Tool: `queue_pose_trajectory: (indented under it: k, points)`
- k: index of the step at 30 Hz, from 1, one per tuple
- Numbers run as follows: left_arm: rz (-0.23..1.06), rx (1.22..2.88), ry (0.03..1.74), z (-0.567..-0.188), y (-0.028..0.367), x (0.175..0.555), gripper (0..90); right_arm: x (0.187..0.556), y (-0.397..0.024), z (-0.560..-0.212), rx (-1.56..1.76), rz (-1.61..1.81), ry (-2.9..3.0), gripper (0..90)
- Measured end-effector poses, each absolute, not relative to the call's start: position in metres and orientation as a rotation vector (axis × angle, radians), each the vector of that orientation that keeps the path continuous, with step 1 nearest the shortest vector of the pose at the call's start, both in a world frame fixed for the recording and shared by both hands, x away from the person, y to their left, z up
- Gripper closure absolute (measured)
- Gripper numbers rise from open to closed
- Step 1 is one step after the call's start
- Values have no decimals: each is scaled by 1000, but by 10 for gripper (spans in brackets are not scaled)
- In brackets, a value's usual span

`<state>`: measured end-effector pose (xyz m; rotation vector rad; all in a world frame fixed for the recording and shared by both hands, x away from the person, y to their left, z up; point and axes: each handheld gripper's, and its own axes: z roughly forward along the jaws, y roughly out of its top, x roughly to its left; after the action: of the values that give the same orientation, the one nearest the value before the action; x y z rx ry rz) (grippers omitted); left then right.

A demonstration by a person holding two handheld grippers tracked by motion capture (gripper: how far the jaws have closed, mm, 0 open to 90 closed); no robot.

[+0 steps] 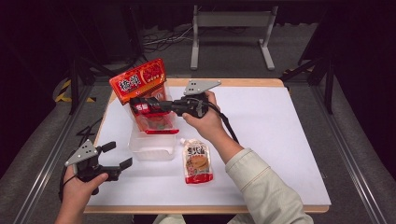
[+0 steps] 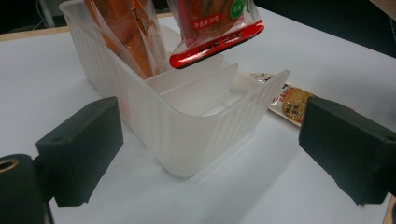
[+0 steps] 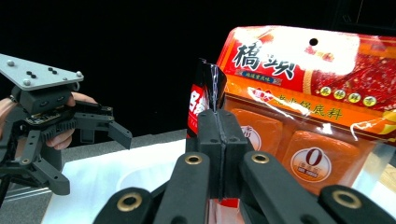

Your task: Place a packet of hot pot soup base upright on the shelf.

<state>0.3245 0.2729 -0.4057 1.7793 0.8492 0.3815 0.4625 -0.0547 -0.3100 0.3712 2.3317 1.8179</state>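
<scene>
The red pouch [image 1: 150,116] hangs from the right gripper [image 1: 142,103] over the clear bin [image 1: 149,148] near the table's [image 1: 280,140] left edge, seen from the high view, likely so it can drop in beside the big orange pack [image 1: 139,81] already standing in the bin's far end; a spout pouch [image 1: 196,162] lies flat just right of the bin, and the left gripper [image 1: 116,156] waits near the front-left corner, jaws wide and empty. In the left gripper view, the pouch's bottom seam [image 2: 217,43] hovers above an empty compartment, clear of the bin's wall [image 2: 187,126]. In the right gripper view, the jaws are pinched fully together on the pouch's top edge [image 3: 205,95], keeping it upright.
</scene>
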Motion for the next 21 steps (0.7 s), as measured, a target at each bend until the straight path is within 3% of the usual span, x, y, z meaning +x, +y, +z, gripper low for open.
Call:
queue_pose_trajectory:
  k: [21]
  points:
    - [365,1784,856,-409,272,326,72,468,-35,-332,387,1792,2354,900]
